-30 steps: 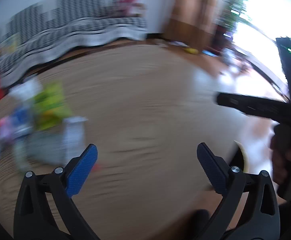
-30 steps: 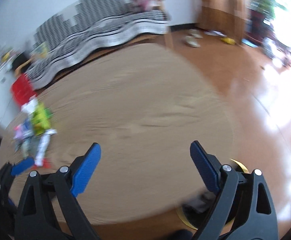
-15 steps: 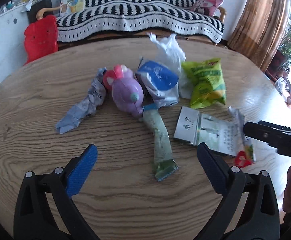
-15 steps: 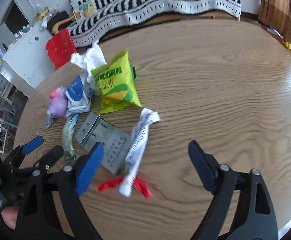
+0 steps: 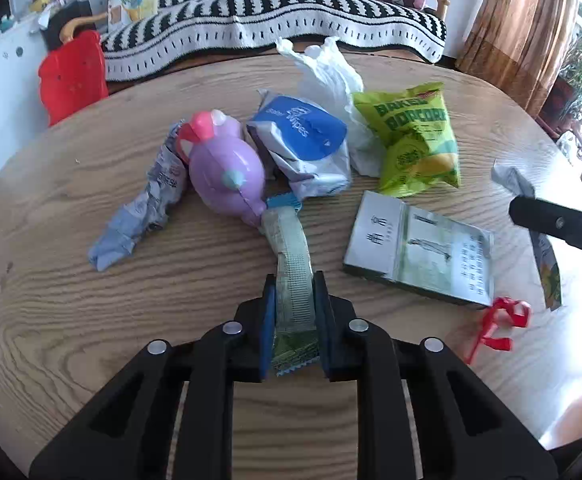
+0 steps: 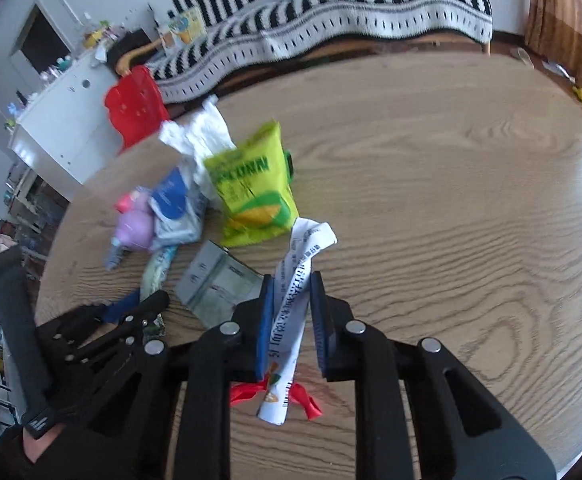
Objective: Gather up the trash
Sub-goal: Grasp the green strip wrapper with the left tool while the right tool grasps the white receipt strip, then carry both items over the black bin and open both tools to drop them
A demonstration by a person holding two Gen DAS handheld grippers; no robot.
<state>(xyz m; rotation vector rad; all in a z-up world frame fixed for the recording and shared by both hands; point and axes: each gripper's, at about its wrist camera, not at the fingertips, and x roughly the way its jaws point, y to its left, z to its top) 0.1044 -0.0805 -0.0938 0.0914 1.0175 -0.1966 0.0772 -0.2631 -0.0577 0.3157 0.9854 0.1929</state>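
Since half a second ago we see both hand-held grippers gone from spread wide to clamped on trash. Left hand-held gripper (image 5: 294, 312) pinching near end of green wrapper (image 5: 291, 256), which lies on worktop (image 5: 51, 280) below purple toy (image 5: 227, 176). Right hand-held gripper (image 6: 291, 312) pinching white paper strip (image 6: 297, 280), red scrap (image 6: 307, 398) under its near end. Between them we note grey leaflet (image 5: 419, 248). Beyond: blue wipes pack (image 5: 303, 148), green popcorn bag (image 5: 415, 140), white tissue (image 5: 327, 68), crumpled grey wrapper (image 5: 147, 204).
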